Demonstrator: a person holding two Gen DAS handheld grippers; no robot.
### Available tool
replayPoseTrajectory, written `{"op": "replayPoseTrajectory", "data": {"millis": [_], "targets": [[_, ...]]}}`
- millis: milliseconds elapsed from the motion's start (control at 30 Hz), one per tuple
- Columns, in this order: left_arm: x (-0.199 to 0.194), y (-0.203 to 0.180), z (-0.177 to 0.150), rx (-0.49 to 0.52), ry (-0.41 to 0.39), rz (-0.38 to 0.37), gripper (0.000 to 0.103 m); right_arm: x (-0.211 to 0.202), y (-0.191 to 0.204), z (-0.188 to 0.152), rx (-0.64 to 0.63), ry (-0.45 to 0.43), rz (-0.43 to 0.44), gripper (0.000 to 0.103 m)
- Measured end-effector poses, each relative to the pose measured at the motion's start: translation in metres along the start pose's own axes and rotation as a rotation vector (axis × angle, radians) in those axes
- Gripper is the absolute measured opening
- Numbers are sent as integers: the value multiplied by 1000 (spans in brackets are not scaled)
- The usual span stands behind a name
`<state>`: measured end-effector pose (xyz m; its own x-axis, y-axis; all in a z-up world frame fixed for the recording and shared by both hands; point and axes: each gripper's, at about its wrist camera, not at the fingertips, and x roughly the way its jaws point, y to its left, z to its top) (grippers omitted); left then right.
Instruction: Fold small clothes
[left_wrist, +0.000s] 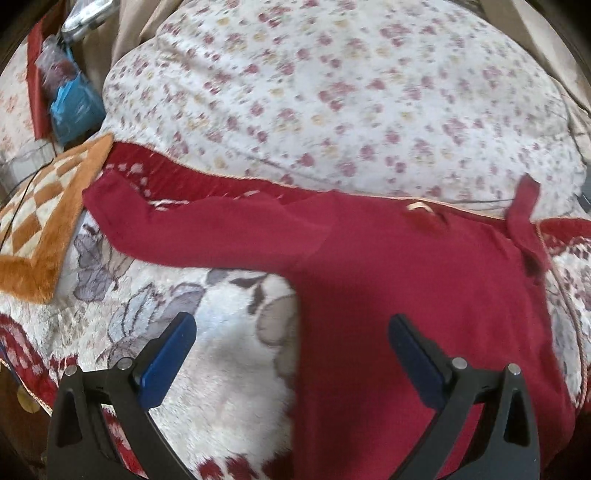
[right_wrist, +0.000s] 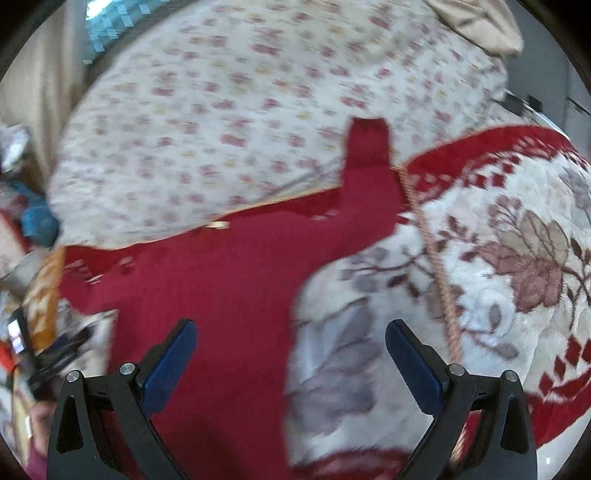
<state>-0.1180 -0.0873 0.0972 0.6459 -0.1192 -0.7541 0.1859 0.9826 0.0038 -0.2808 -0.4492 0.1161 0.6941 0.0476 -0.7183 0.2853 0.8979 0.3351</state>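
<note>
A red long-sleeved top (left_wrist: 406, 280) lies spread flat on a plush floral blanket (left_wrist: 229, 354). The left gripper (left_wrist: 291, 354) hovers with jaws apart over the top's left side edge; the right gripper (right_wrist: 290, 356), also wide apart, straddles its right edge, gripping nothing.

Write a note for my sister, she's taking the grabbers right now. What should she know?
Left gripper: open, holding nothing, over the shirt's side edge.
Right gripper: open, holding nothing, over the other side edge.
Red shirt: lying spread out on the flowery blanket, both sleeves stretched out, collar toward the floral pillow.
Done: shirt laid out.
Left: every fold. Probably start by bringing a sleeve in across the body.
</note>
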Motion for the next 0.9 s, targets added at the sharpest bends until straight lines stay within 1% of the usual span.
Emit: {"op": "replayPoseTrajectory", "data": {"millis": [33,100,133,200,233,333,400,467,600,800,900], "targets": [[-4,-5,0,12,-5,-4,103,-5,16,-3,-19,7,39,103],[-11,-11,-1,34,-15,-8,103,-9,32,-5,-41,7,81,103],[-14,-15,-1,46,-21,-8,103,-10,47,-7,-50,0,120,103],[-19,-20,-1,61,-25,-6,103,-6,60,-8,-49,-12,138,103],[-21,-20,0,62,-28,-8,103,3,69,-6,-38,-12,146,103],[-25,-19,1,47,-39,-7,103,27,90,-4,-26,8,127,103],[-25,-18,2,41,-44,-5,103,40,103,-2,-59,6,110,103],[-26,-16,1,38,-49,-2,103,55,120,-1,-117,-15,69,103],[-23,-9,1,4,-54,4,103,73,136,1,-186,-30,-9,103],[-17,-2,4,-24,-50,6,103,92,143,1,-194,-22,-18,103],[-15,-2,5,-26,-47,5,103,97,148,1,-227,-16,-35,103]]}}
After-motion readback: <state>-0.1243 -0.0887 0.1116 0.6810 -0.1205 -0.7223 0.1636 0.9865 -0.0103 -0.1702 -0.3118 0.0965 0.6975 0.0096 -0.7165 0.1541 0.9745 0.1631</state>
